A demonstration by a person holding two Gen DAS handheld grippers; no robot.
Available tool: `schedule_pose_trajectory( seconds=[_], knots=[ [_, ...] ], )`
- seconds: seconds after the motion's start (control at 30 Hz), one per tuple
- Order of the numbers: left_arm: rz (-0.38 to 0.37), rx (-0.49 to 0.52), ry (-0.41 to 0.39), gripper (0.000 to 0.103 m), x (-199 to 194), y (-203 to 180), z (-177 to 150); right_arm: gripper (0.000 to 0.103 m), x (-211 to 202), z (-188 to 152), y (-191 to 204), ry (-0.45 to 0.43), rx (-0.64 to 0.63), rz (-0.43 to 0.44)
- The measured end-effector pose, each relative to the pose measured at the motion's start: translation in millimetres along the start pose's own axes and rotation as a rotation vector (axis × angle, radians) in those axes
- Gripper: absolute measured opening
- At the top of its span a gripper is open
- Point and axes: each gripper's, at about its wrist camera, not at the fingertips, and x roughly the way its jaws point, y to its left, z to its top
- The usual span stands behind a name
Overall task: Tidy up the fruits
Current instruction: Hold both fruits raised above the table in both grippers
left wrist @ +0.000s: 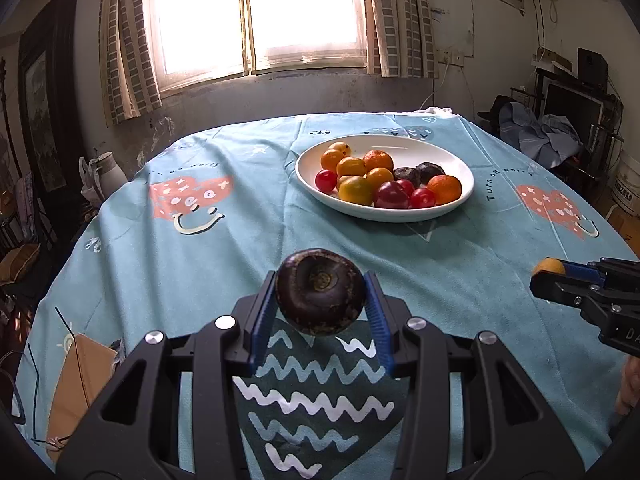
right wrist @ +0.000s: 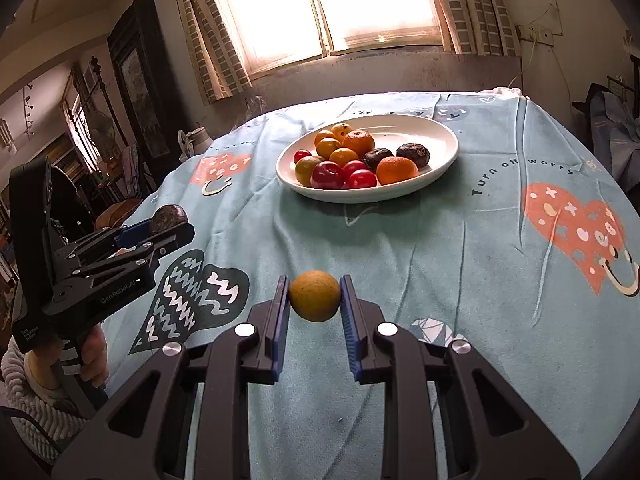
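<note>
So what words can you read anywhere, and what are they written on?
"Turn off worry" on the blue tablecloth, beside the white plate.
"GenRobot.AI" on the side of the left gripper.
A small white label lower on that gripper: too small to read.
"DA" on the right gripper, cut off by the picture edge.
Small print on the tablecloth by the smiley heart: too blurred to read.

Tablecloth: "Turn off worry"
Left gripper body: "GenRobot.AI"
Small label on its handle: blurred, perhaps "Data"
</note>
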Motion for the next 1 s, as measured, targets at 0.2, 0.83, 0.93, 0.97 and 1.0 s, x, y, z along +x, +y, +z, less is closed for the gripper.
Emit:
schedule_pose_trajectory(
  seconds=[0.2, 0.83, 0.93, 0.97, 1.0],
  knots=[
    [-0.001, 0.001, -0.002, 0.043, 1, 0, 0, 0.025, 1, 0, 1, 0.003, 0.002, -0.001],
    [0.003, 0.010, -0.006, 0.043, 5, -2, 11, 0.025, 2, 11, 5, -0.004, -0.011, 0.003],
    [0.005, 0.030, -0.010, 0.043, 11, -5, 21, 0.025, 2, 22, 7, -0.013, -0.027, 0.000],
    [0.008, 0.039, -0.011, 0.043, 14, -7, 25, 0.025, 3, 27, 7, -0.015, -0.032, -0.003],
    [0.008, 0.044, -0.012, 0.043, 17, -8, 30, 0.025, 4, 32, 8, -0.017, -0.038, -0.006]
  ],
)
